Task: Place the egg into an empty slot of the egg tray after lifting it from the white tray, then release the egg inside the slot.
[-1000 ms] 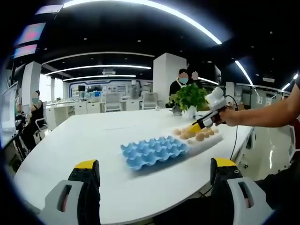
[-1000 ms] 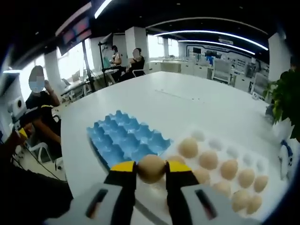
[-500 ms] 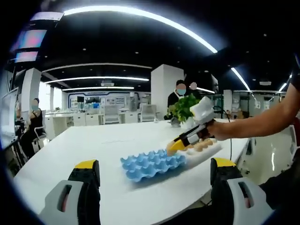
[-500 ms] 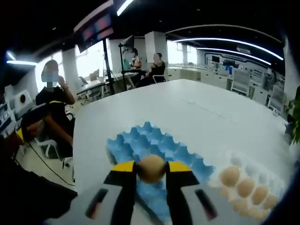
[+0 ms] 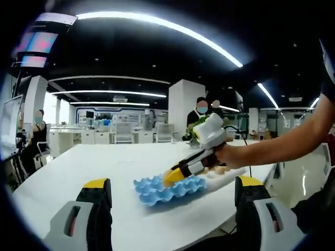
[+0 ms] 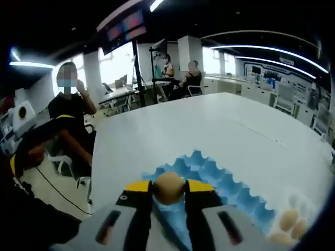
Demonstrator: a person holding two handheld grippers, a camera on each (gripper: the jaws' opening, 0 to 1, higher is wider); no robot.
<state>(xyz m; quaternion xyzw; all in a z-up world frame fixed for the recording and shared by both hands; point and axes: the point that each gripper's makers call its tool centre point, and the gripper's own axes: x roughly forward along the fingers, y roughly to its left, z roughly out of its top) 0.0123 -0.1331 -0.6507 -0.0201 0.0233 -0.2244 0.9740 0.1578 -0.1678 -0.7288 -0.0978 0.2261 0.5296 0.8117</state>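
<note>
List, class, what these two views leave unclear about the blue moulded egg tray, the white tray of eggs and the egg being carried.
- Blue moulded egg tray: in the right gripper view, its near slots are hidden behind the right gripper and the brown egg.
- White tray of eggs: cut off by that view's edge; egg count unknowable.
- Left gripper view: the right gripper covers the carried egg, and the blue tray is too small to check slots.

A large white table (image 5: pixel 94 167) stands in an open office; curved ceiling light strips (image 5: pixel 172 26) run toward 2 o'clock, desks (image 6: pixel 118 94) at 11 o'clock.
</note>
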